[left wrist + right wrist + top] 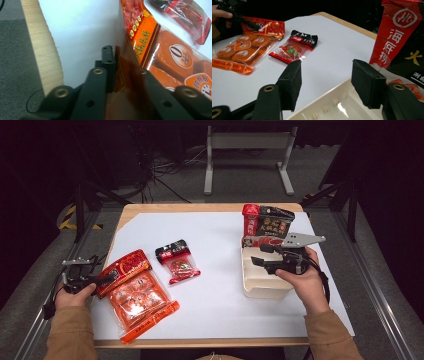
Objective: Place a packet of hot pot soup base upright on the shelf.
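Observation:
A large orange packet (137, 295) (175, 57) lies at the table's front left. My left gripper (109, 279) (120, 65) is shut on its red upper corner, near the left edge. A white plastic tray (260, 287) (324, 102) stands at the right. My right gripper (260, 255) (327, 77) hovers over its left wall, open, with one jaw outside and one inside and the pads clear of the rim. A tall red and black bag (267, 222) (397, 32) stands at the tray's far end.
A small red and black packet (177, 261) (295, 47) lies mid-table between the two hands. A white sheet (225, 270) covers the wooden table, whose bare edge (47, 62) runs just left of my left gripper. A metal stand (247, 142) is on the floor beyond.

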{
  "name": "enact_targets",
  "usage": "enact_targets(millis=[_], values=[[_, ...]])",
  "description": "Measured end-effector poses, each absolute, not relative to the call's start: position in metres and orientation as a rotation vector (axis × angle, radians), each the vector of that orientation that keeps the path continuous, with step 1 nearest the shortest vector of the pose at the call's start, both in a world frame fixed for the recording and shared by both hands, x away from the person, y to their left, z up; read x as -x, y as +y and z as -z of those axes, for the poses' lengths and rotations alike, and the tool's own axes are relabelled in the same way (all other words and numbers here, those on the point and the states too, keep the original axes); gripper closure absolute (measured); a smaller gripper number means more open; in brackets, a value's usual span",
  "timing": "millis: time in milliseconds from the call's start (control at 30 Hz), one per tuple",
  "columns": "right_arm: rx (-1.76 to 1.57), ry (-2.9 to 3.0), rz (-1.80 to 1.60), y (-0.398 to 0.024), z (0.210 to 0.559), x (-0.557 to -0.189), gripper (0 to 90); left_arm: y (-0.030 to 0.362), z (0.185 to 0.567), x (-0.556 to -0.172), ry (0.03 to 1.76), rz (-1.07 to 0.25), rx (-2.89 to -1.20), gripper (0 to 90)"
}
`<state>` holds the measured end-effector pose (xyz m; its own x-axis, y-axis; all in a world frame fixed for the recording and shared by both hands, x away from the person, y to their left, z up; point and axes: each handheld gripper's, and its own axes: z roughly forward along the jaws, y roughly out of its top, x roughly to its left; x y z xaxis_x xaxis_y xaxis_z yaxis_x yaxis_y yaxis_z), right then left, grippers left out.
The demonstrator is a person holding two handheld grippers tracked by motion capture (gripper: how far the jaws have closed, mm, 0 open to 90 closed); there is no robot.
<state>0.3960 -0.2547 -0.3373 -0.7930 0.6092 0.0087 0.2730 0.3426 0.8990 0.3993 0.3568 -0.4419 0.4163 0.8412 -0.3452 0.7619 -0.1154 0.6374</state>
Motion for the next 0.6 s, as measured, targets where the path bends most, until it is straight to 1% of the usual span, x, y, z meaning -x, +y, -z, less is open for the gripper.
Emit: enact_targets(millis=[200,400,600], values=[[-0.761,2.262,-1.446,-0.256,0.337,-0.396,46.5,0.356,0.439,-0.399,1.358,-0.154,-1.915,89.6],[-0.765,2.235,-1.51,-0.259,0.338,-0.396,50.3,0.355,0.434,-0.398,1.354,-0.128,-1.875,89.7],[-0.76,2.264,-1.581,-0.259,0.336,-0.396,54.1,0.351,0.42,-0.395,1.325,-0.167,-1.859,89.7]])
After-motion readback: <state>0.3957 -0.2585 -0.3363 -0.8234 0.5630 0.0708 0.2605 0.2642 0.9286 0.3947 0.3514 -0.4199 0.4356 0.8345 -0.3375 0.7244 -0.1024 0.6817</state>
